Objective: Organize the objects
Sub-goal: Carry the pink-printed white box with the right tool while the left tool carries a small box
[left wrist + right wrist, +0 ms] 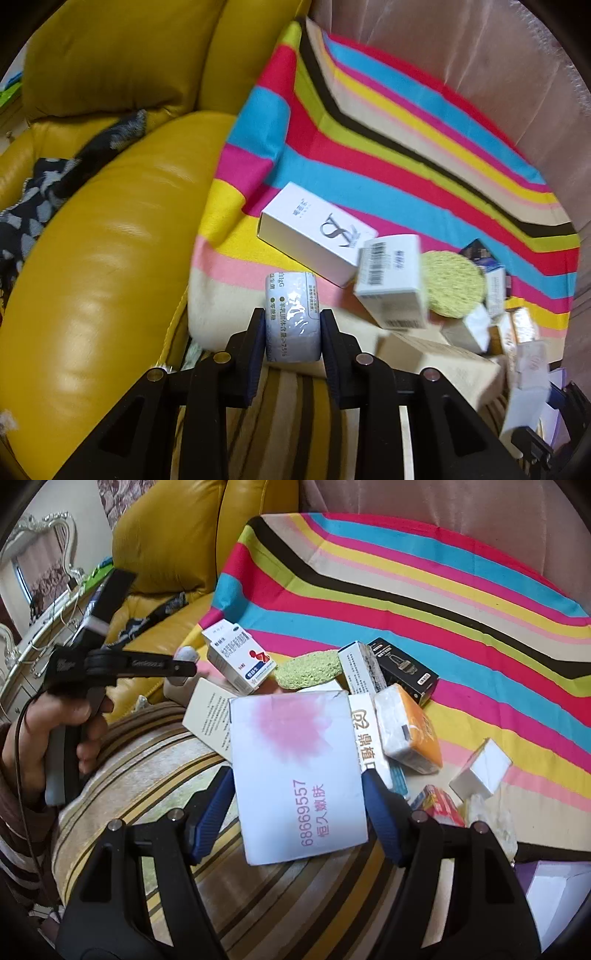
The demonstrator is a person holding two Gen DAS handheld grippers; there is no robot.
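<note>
left gripper (pixel 292 325) is clenched on a small pale blue-grey packet (pixel 293 317), blue pads pressed to both its sides; packet is upright between the fingers, glossy wrap with glare, printed chinese text and green dots on the face, held over the near edge of the striped blanket (pixel 369 147). in the right wrist view the left hand (pixel 55 734) shows at the left edge, fist wrapped round the grip, its gripper levelled and pointing right toward the pile. right gripper (pixel 297 805) is clamped on a flat white card box (pixel 299 775), pads on its left and right edges; box has a blurred pink flower print on the far half and pink digits plus chinese characters on the near half, a little tilted, held above the striped beige cushion (pixel 155 768). just beyond it sits the clutter on the blanket: white-and-blue medicine box (pixel 240 661) far left, green sponge pad (pixel 308 670) beside it, black box (pixel 406 670) to the far right, orange-and-white pack (pixel 410 731) right of the held box, small white box (pixel 480 768) further right, apart from the rest. in the left view a long white box with a grey logo (pixel 314 232) lies flat just past the packet, a barcode box (pixel 391 280) tilted to its right and touching it. yellow leather sofa (pixel 110 240) runs down the left side, dark patterned cloth (pixel 37 206) draped in its seat.
</note>
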